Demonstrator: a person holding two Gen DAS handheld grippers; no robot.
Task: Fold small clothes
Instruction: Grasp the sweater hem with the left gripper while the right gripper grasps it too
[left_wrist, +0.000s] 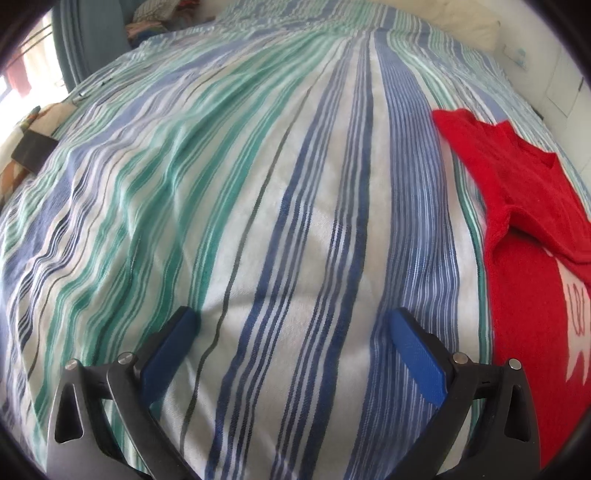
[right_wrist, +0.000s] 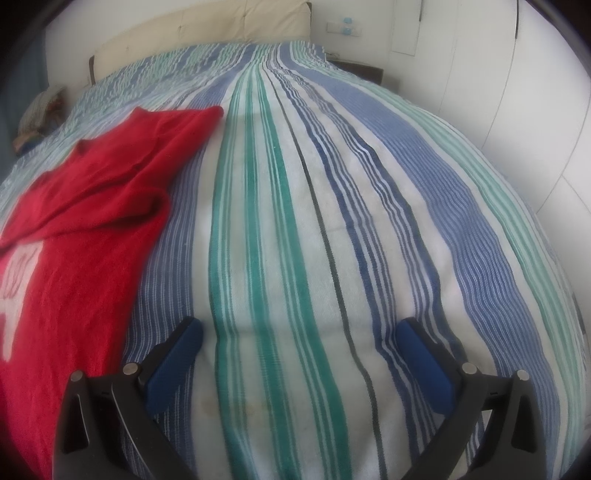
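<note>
so right now both claws are just hanging over the bed (left_wrist: 258, 184) with nothing in them. the left claw (left_wrist: 291, 325) has its blue pads spread wide over the striped blanket (right_wrist: 332, 221), and the right claw (right_wrist: 301, 334) is spread wide too, nothing between the pads on either one.

the red sweater (right_wrist: 85, 206) sits between the two claws: off to the right in the left wrist view, off to the left in the right wrist view. it looks partly laid out, with a sleeve or upper part flopped over the body and a white pattern showing on the front. can't tell the whole shape since both views cut it off at the edge.

stuff that could go sideways, imo:
- the knit looks thick and floppy, so pinching one layer could drag the bunched part along and leave a lumpy fold
- the blanket is soft and loose too, so a claw coming in low at the hem could pinch blanket along with sweater
- if only one claw lifts an edge, the thing will probably twist instead of folding straight
- that flopped sleeve needs flattening first or it gets buried inside the fold
</note>
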